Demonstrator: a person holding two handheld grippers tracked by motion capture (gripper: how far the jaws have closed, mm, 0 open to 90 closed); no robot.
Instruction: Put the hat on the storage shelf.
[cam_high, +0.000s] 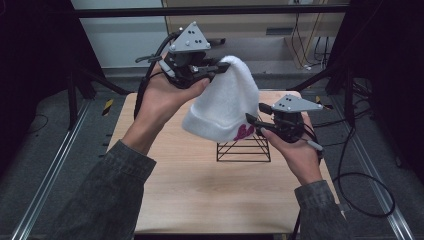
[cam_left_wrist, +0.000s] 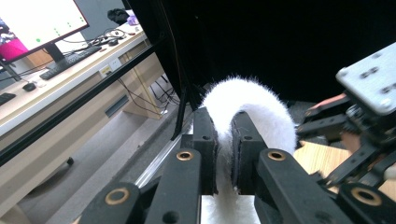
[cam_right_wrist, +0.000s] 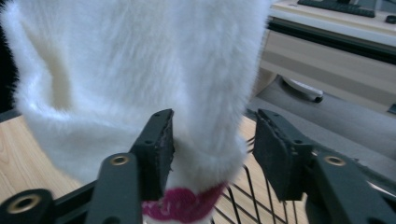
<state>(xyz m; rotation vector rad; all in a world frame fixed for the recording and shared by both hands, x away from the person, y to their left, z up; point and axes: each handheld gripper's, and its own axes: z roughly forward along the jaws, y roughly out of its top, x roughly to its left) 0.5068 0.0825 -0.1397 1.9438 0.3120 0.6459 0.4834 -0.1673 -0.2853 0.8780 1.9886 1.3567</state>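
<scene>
Clearly the white fleece hat (cam_high: 225, 102) was soft, light and limp, hanging above the wire rack (cam_high: 243, 148) at the table's (cam_high: 200, 195) two o'clock. The left gripper (cam_high: 216, 68) pinched its crown tight; the right gripper (cam_high: 254, 120) stood half open around the cuff, one pad touching. The folded brim looked the firmest hold. Open tabletop lay toward six o'clock.

Grey floor (cam_high: 45, 150), wooden table (cam_high: 210, 195), black frame bars (cam_high: 210, 11), desk (cam_left_wrist: 51, 88) with monitor (cam_left_wrist: 37, 21) and keyboard (cam_left_wrist: 70, 63), dim light
</scene>
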